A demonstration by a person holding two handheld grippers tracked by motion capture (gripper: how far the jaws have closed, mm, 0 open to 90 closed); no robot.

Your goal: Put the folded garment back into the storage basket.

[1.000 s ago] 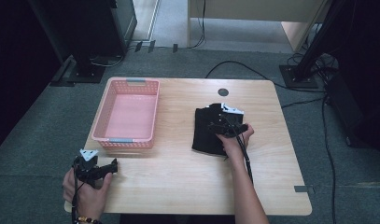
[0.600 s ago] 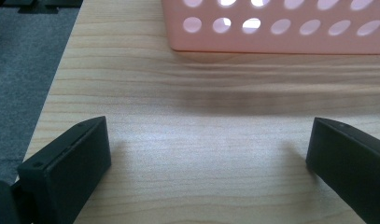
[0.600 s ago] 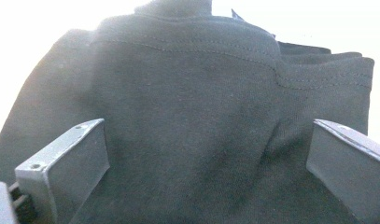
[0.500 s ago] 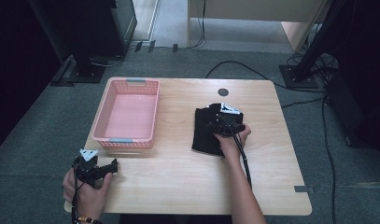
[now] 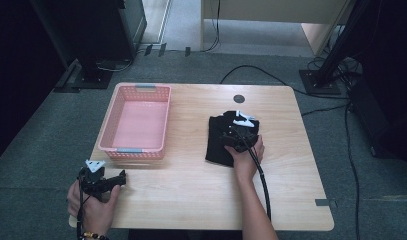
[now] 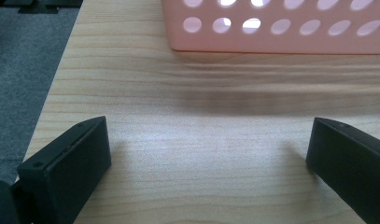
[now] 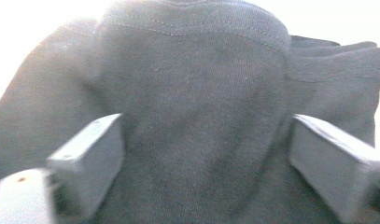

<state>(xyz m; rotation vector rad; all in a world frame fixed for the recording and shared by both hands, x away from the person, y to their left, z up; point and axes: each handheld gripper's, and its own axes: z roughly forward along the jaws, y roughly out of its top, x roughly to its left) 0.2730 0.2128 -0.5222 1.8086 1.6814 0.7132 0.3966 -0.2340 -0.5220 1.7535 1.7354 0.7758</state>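
Right gripper (image 5: 234, 131) pressed onto black folded cloth (image 5: 217, 145) at table (image 5: 191, 175) centre-right, jaws spread, fabric bunched between them. Left gripper (image 5: 122, 178) spread wide over bare wood near pink basket (image 5: 138, 120).

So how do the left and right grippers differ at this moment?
The left gripper sits at the table's near left corner, just in front of the pink basket; the right gripper is over the black cloth near the middle. Bare wood lies between the left jaws, while the right jaws straddle a raised fold of cloth. Both are open, each held in a hand.
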